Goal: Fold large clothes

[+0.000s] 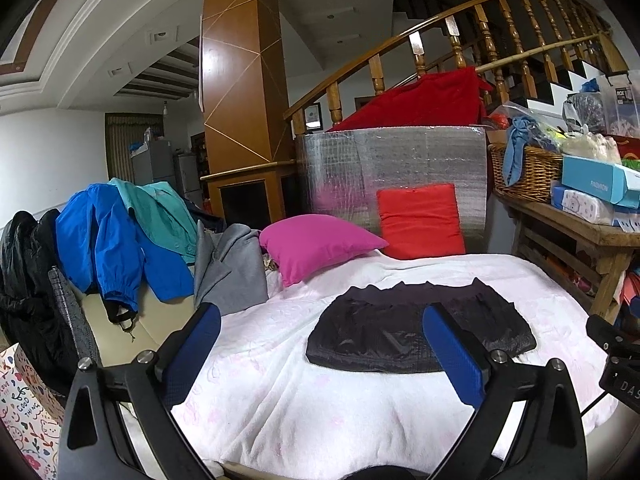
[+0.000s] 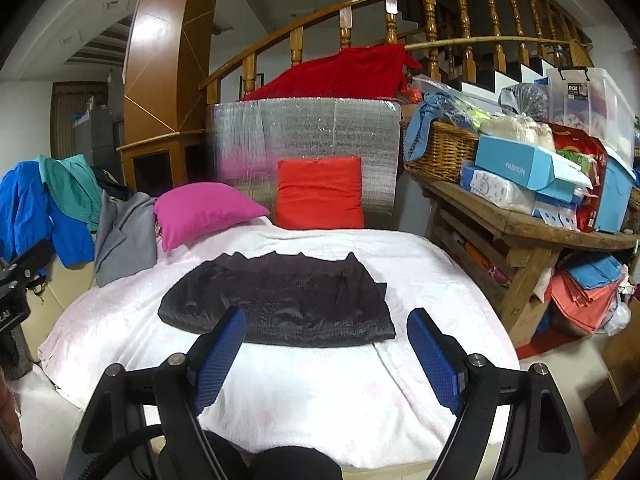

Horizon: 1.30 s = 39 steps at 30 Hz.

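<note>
Folded black garment [image 2: 280, 300] on white blanket [image 2: 320, 392]

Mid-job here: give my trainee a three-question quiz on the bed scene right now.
1. True or false: the left hand-held gripper is shut on the black garment.
2. Which pillow leans upright against the silver panel? A) pink pillow B) red pillow C) neither
3. Fill in: the black garment lies folded flat on the ____ blanket.

Key: 1 false, both the left and the right hand-held gripper are open and hold nothing. 2 B. 3 white.
</note>
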Available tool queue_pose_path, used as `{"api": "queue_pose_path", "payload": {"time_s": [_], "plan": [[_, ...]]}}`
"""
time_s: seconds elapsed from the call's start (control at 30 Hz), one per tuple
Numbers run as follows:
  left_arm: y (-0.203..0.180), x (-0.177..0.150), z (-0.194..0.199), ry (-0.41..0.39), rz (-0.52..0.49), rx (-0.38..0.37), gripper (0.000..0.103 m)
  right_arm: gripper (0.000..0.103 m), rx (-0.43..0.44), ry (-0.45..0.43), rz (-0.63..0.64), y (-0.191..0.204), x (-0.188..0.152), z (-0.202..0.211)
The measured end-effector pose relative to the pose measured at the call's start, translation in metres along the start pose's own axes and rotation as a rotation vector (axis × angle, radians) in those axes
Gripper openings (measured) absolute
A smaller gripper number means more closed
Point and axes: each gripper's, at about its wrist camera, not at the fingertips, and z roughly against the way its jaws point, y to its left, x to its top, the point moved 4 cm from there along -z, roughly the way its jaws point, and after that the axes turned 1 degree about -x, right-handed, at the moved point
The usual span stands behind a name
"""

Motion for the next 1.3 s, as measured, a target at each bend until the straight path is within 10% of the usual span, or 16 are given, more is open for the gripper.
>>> {"api": "queue_pose_path", "payload": {"time_s": [1.3], "plan": [[0.01, 0.01, 0.014, -0.035, 0.018, -0.018, 0.101, 0.085, 0.01, -0.043, 0.002, 0.01, 0.017, 0.019]]}}
